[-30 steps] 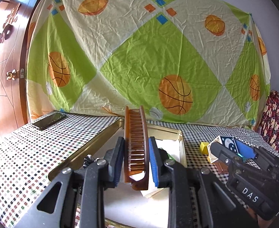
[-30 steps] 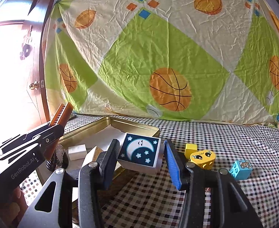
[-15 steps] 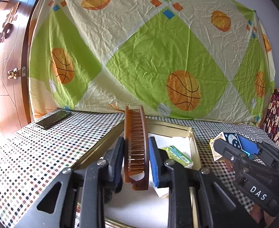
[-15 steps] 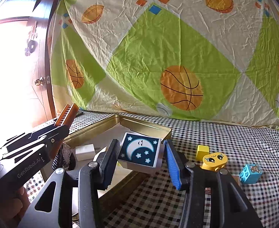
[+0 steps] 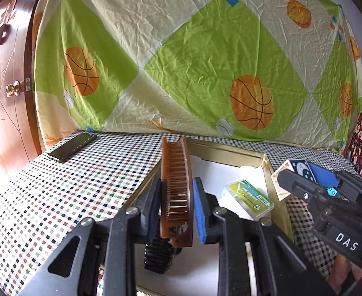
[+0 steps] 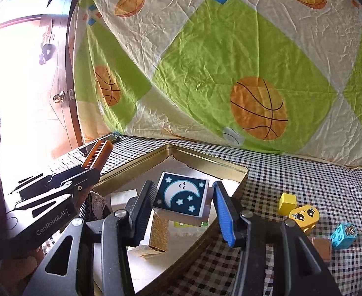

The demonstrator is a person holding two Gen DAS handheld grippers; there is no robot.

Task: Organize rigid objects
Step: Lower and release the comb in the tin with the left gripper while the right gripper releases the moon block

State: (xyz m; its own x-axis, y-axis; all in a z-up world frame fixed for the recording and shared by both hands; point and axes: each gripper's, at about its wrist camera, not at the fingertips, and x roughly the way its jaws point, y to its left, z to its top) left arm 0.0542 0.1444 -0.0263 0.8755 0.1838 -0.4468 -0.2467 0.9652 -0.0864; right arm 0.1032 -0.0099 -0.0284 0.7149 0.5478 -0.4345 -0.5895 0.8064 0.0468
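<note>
A brown comb (image 5: 174, 162) stands on edge between the pads of my left gripper (image 5: 176, 197), which is shut on it above the gold tin tray (image 5: 230, 148). My right gripper (image 6: 183, 190) is shut on a flat block with a white moon on dark blue (image 6: 182, 198), held over the tray's (image 6: 205, 157) right side. Each gripper shows in the other's view: the left gripper (image 6: 87, 170) with the comb (image 6: 96, 154), and the right gripper (image 5: 301, 176) with the moon block (image 5: 301, 169). Both loads hang clear of the tray floor.
Inside the tray lie a green-and-white box (image 5: 250, 197), a black ribbed object (image 5: 158, 254), a white block (image 6: 123, 196) and a gold glitter box (image 6: 158, 234). Right of the tray sit a yellow cube (image 6: 287, 201), a yellow face block (image 6: 304, 218), a blue brick (image 6: 343, 233) and a brown block (image 6: 322, 246). A phone (image 5: 72, 146) lies at the far left.
Both grippers have moved in over the tray, each still holding its object. The green-and-white box has come into the left wrist view; the loose blocks slid right in the right wrist view.
</note>
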